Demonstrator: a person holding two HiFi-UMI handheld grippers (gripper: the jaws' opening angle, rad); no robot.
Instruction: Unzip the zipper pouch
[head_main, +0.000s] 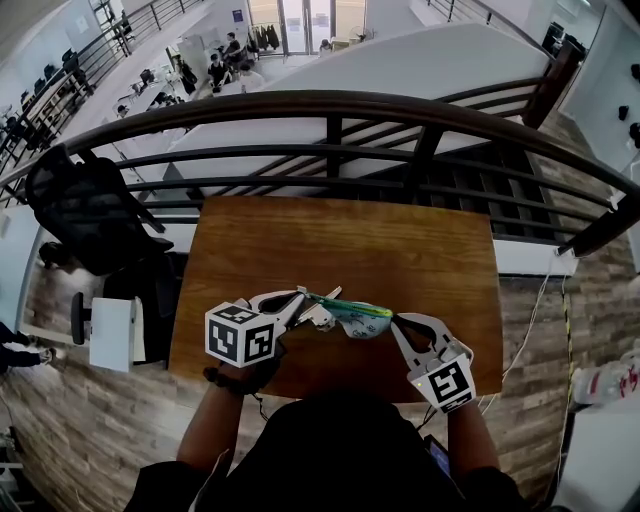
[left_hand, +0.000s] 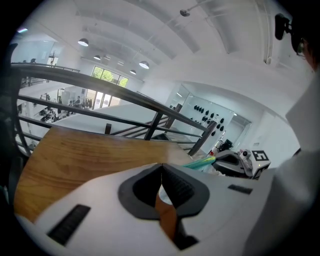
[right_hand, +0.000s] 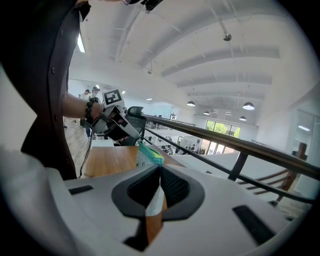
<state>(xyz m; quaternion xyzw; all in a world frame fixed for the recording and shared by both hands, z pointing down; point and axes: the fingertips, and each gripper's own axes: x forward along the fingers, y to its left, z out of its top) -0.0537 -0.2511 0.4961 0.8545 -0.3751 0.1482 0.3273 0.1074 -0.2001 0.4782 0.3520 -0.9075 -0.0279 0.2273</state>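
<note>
I hold a teal and green zipper pouch (head_main: 357, 316) in the air over the near part of the wooden table (head_main: 340, 245), stretched between both grippers. My left gripper (head_main: 312, 305) is shut at the pouch's left end, where the green zipper line starts. In the left gripper view its pads (left_hand: 177, 187) meet with only a small pale sliver between them, and the pouch (left_hand: 202, 161) shows just to the right. My right gripper (head_main: 398, 322) is shut on the pouch's right end. Pale fabric sits in its gap, and the pouch (right_hand: 149, 154) rises beyond the tips.
A dark metal railing (head_main: 330, 110) runs along the table's far side, with a drop to a lower floor behind it. A black bag on a chair (head_main: 85, 210) and a white box (head_main: 110, 335) stand left of the table. A cable (head_main: 535, 320) hangs at the right.
</note>
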